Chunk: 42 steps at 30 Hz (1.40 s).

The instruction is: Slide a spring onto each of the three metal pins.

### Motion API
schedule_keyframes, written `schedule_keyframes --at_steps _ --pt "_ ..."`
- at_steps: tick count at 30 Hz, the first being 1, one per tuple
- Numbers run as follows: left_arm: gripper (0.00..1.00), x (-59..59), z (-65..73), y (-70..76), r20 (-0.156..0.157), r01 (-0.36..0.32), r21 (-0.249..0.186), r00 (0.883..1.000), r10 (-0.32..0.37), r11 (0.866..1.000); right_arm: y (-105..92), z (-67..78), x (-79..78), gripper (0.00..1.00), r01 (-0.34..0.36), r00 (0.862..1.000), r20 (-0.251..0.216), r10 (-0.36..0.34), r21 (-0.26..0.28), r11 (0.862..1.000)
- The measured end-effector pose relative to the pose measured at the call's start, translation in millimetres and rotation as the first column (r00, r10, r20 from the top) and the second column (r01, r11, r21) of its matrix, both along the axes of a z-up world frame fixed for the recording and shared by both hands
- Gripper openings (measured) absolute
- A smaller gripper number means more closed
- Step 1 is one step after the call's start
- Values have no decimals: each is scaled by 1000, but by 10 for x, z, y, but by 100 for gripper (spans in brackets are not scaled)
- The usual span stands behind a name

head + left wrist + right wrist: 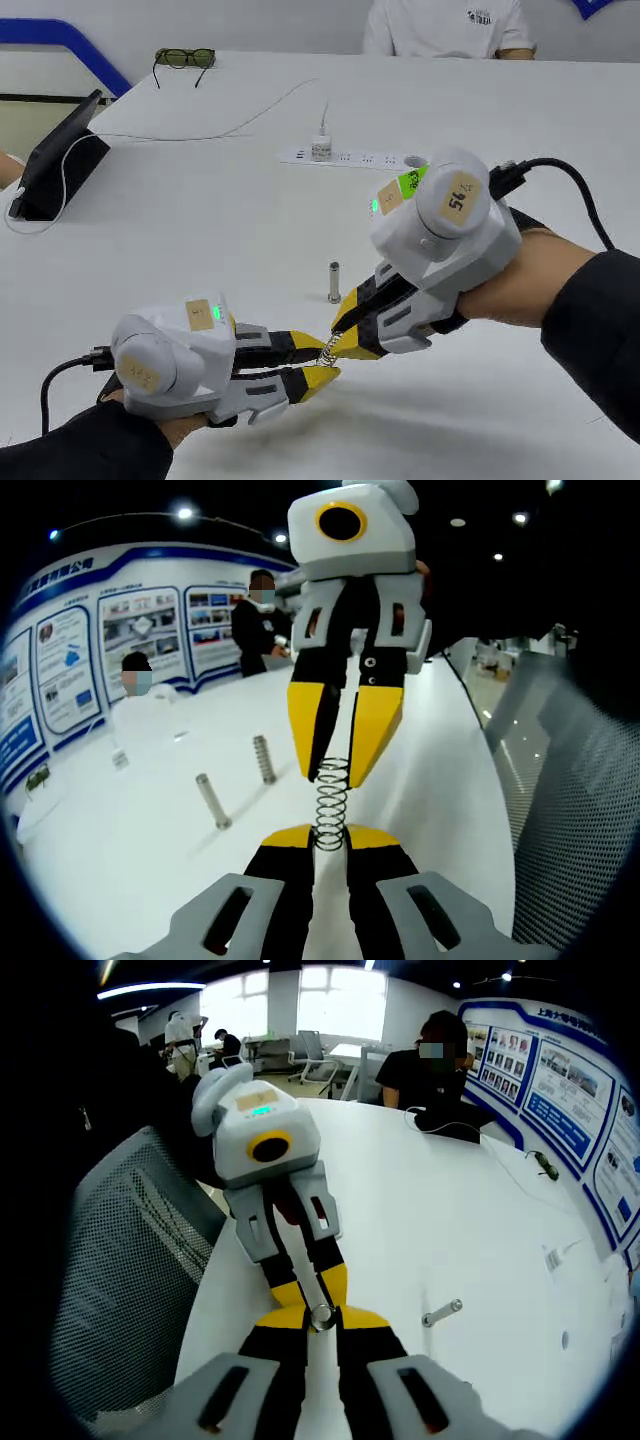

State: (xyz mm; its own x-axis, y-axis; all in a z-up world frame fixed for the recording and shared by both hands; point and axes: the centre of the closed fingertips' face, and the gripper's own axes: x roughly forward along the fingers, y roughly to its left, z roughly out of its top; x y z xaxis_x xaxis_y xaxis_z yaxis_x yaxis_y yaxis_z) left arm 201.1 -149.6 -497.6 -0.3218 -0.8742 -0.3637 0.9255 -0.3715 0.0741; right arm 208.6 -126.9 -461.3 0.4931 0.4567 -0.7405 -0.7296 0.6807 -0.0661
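Observation:
A small metal spring (328,350) (331,798) hangs just above the white table between my two grippers, which meet tip to tip. My left gripper (326,358) (332,838) is shut on one end of it. My right gripper (336,340) (320,1318) pinches the other end, which appears as a ring (321,1316) between its yellow tips. One bare metal pin (334,282) (212,800) stands upright a little behind the grippers. A second pin (264,758) stands further back and looks ribbed. The right gripper view has a pin (441,1312) to the right of the jaws.
A white power strip (345,157) with a plug and cable lies mid-table. A dark tablet (55,155) stands at the left edge and sunglasses (184,58) lie at the far left. A person (445,28) sits at the far side.

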Motion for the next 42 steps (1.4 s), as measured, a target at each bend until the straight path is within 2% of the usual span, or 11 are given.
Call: schedule_keyframes --at_steps 9,13,24,33,35,42 --pt "11 -27 29 -7 -94 -16 9 995 17 1000 46 36 55 12 -9 999 35 9 -2 1000" --pt "11 -37 25 -3 -112 -18 13 993 19 1000 52 30 54 12 -12 999 36 12 -7 1000" --pt "11 -43 16 -3 -127 -19 17 992 21 1000 35 -8 38 13 -11 1000 29 12 -9 1000" --pt "11 -40 26 -8 -113 -18 12 993 19 1000 36 -9 37 12 -5 1000 26 5 4 1000" --pt "11 -31 26 -12 -90 -16 5 996 16 1000 44 -2 35 12 -6 1000 24 6 9 1000" --pt "14 -8 44 -22 -81 -22 -5 996 22 1000 39 27 51 12 -6 1000 31 6 6 1000"
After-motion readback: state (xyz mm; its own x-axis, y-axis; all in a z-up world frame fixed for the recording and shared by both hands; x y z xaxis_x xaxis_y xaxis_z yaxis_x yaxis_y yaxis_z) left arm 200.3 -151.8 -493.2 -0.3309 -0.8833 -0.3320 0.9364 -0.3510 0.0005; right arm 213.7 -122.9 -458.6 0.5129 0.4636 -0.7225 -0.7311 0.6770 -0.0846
